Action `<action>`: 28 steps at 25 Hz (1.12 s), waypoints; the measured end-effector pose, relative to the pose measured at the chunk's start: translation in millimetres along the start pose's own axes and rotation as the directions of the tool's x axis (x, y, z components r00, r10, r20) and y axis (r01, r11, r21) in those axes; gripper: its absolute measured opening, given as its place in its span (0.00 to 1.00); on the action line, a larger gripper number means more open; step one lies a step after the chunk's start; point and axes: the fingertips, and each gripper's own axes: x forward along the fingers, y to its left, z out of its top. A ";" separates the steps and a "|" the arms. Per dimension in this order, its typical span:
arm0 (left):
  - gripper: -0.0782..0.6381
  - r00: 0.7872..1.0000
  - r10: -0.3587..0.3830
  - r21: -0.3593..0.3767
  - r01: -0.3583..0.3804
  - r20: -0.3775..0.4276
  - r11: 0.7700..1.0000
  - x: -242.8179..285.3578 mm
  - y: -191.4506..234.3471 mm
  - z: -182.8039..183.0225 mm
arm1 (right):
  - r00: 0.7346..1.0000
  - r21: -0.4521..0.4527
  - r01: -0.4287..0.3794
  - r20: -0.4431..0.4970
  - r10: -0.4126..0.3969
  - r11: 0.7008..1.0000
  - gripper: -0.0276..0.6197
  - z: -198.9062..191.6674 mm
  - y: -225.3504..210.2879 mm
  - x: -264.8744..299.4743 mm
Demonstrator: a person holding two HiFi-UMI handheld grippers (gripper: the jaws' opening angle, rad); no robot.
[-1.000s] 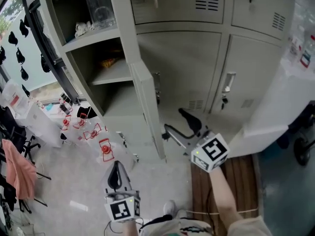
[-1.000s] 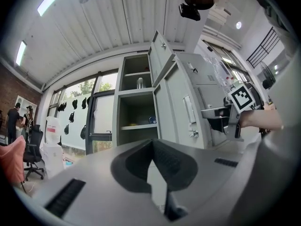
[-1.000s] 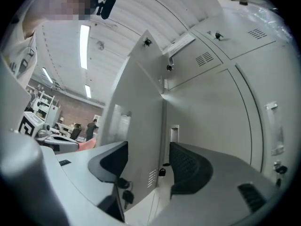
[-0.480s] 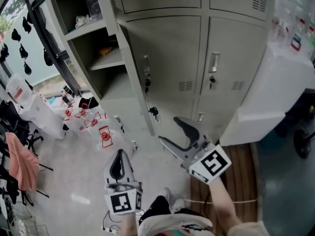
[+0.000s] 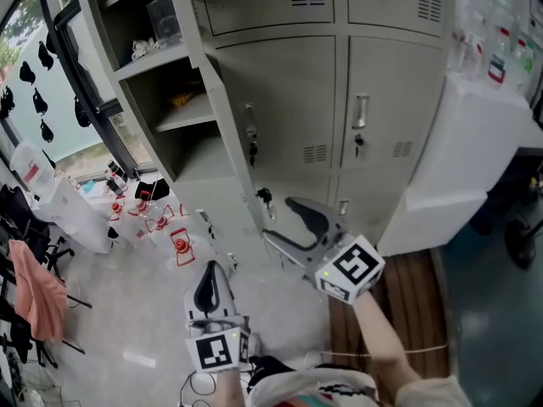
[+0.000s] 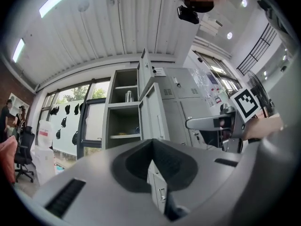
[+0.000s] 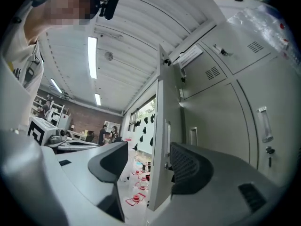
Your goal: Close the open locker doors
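Note:
Grey metal lockers (image 5: pixel 339 100) fill the head view. On the left column, tall doors stand open, seen edge-on as the door edge (image 5: pixel 231 134); beside it are open shelves (image 5: pixel 182 113). My right gripper (image 5: pixel 288 225) is open, low by the bottom of that door edge. In the right gripper view the open door (image 7: pixel 162 126) shows between the spread fingers of the right gripper (image 7: pixel 150 164), with no pad pressing on it. My left gripper (image 5: pixel 209 288) hangs shut over the floor, holding nothing. The left gripper (image 6: pixel 151 173) faces the open doors (image 6: pixel 151 109) from a distance.
Red-capped bottles (image 5: pixel 174 242) and white bags (image 5: pixel 55 202) crowd the floor at the left. A pink cloth (image 5: pixel 34 288) hangs further left. A white covered bulk (image 5: pixel 475 142) stands against the lockers at the right, a wooden floor strip (image 5: pixel 403 312) below it. A clear bottle (image 5: pixel 163 15) sits on the top shelf.
My right gripper has moved left and up toward the open door's lower edge. The door now shows edge-on instead of broadside. The left gripper has barely moved.

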 end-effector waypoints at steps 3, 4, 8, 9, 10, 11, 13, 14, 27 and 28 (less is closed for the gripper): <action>0.12 1.000 0.026 -0.029 -0.026 -0.014 0.999 -0.2 19.5 -10.8 | 1.000 0.024 -0.011 -0.001 0.012 1.000 0.46 -4.8 -5.5 21.6; 0.12 0.999 0.033 -0.036 -0.034 -0.017 0.999 1.8 25.8 -13.5 | 1.000 0.014 -0.005 0.006 0.005 1.000 0.46 -5.1 -11.3 29.3; 0.12 0.998 0.048 -0.063 -0.050 -0.031 0.997 10.0 51.8 -22.1 | 1.000 0.007 0.012 0.019 -0.012 1.000 0.46 -3.9 -21.5 51.0; 0.12 0.998 0.047 -0.065 -0.049 -0.034 0.997 13.5 57.9 -23.5 | 1.000 0.009 0.009 0.016 -0.009 1.000 0.46 -4.2 -20.5 54.0; 0.12 0.998 0.045 -0.065 -0.047 -0.036 0.997 17.7 63.7 -24.8 | 1.000 0.008 0.004 0.010 -0.005 1.000 0.46 -4.7 -18.9 56.8; 0.12 0.998 0.043 -0.065 -0.045 -0.038 0.997 22.2 69.2 -26.0 | 1.000 0.006 0.000 0.003 0.000 1.000 0.46 -5.3 -17.1 59.5; 0.12 0.999 0.037 -0.068 -0.039 -0.040 0.997 31.1 78.2 -28.6 | 1.000 0.000 -0.002 -0.007 0.002 1.000 0.46 -6.3 -14.8 64.0; 0.12 0.999 0.032 -0.069 -0.035 -0.042 0.997 35.5 81.6 -30.0 | 1.000 0.003 -0.001 -0.011 0.001 1.000 0.46 -6.8 -14.0 65.8; 0.12 0.999 -0.016 -0.069 0.013 -0.052 0.998 55.5 104.6 -37.1 | 1.000 0.065 0.004 -0.006 -0.003 0.998 0.46 -14.4 6.4 75.7; 0.12 0.998 -0.015 -0.070 0.011 -0.055 0.997 54.2 106.8 -38.0 | 1.000 0.063 -0.002 -0.008 0.003 0.998 0.46 -14.5 9.8 77.6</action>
